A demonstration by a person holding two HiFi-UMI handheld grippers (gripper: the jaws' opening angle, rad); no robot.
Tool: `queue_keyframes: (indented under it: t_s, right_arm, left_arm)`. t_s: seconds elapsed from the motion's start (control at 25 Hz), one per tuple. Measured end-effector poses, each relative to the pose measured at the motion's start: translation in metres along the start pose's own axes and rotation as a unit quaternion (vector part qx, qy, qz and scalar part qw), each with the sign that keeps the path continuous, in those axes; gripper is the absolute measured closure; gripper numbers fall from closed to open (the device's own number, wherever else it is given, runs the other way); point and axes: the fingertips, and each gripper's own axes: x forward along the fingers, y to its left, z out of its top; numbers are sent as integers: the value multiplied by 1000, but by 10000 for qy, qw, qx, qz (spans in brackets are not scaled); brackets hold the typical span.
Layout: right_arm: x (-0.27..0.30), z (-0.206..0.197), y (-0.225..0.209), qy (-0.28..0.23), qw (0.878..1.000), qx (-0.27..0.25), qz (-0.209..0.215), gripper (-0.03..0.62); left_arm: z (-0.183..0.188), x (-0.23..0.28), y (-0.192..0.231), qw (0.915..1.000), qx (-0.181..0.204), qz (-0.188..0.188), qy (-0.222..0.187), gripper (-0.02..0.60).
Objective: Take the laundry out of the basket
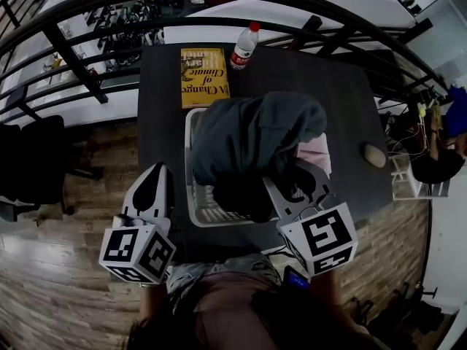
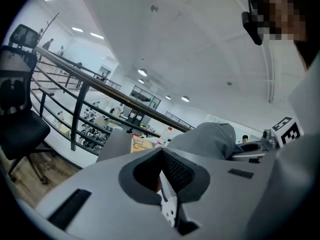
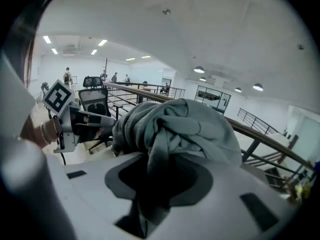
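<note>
Right gripper (image 3: 162, 186) jaws pinch a fold of the bulky dark-grey fabric garment (image 1: 255, 137), which is bunched beyond them over the white perforated plastic basket (image 1: 191, 195); a pink cloth (image 1: 315, 154) lies in the basket just right of it. Left gripper (image 2: 162, 181) jaws are pressed together and empty, left of the basket wall at the dark table (image 1: 343, 100) edge, with open floor outside. Beyond the garment are a yellow book (image 1: 204, 76), a red-capped bottle (image 1: 244, 47) and a black railing (image 1: 73, 57).

Open-plan office or lab on mezzanine level is indicated. Black metal railing (image 1: 73, 63) is seen arcing across top of head view, with white worktops (image 1: 306, 12) beyond it. Black office chair (image 1: 33, 159) is set at left edge on wood-plank floor (image 1: 58, 297). Ceiling lights (image 2: 142, 72) and distant people (image 3: 67, 76) are shown in gripper views.
</note>
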Motion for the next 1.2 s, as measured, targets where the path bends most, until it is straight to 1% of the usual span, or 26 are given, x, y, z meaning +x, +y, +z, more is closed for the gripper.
queue_keyframes:
  t_s: [0.16, 0.28, 0.4, 0.56, 0.64, 0.84, 1.0, 1.2]
  right_arm:
    - [-17, 9, -13, -225, 9996, 91, -148, 468]
    - [-28, 12, -24, -379, 9988, 216, -231, 470]
    - [-38, 13, -36, -523, 9979, 331, -203, 470]
    - [-50, 11, -52, -683, 9967, 436, -40, 470]
    - [-55, 8, -59, -742, 9962, 446, 62, 470]
    - [-73, 2, -79, -964, 9942, 411, 254, 470]
    - [-95, -3, -100, -1169, 9920, 424, 222, 470]
    - [-125, -9, -134, -1399, 9889, 501, 72, 470]
  left_arm:
    - [1, -1, -9, 9999, 91, -123, -34, 584]
    - [1, -2, -14, 9998, 171, -123, -62, 584]
    - [2, -4, -21, 9997, 215, -28, -89, 584]
    - [3, -7, -34, 9990, 313, 192, -260, 584]
    - [0, -9, -43, 9985, 337, 311, -311, 584]
    - [-9, -12, -70, 9971, 411, 467, -439, 584]
    - [-16, -13, -91, 9961, 479, 519, -533, 584]
    - [-22, -13, -122, 9954, 532, 529, -596, 584]
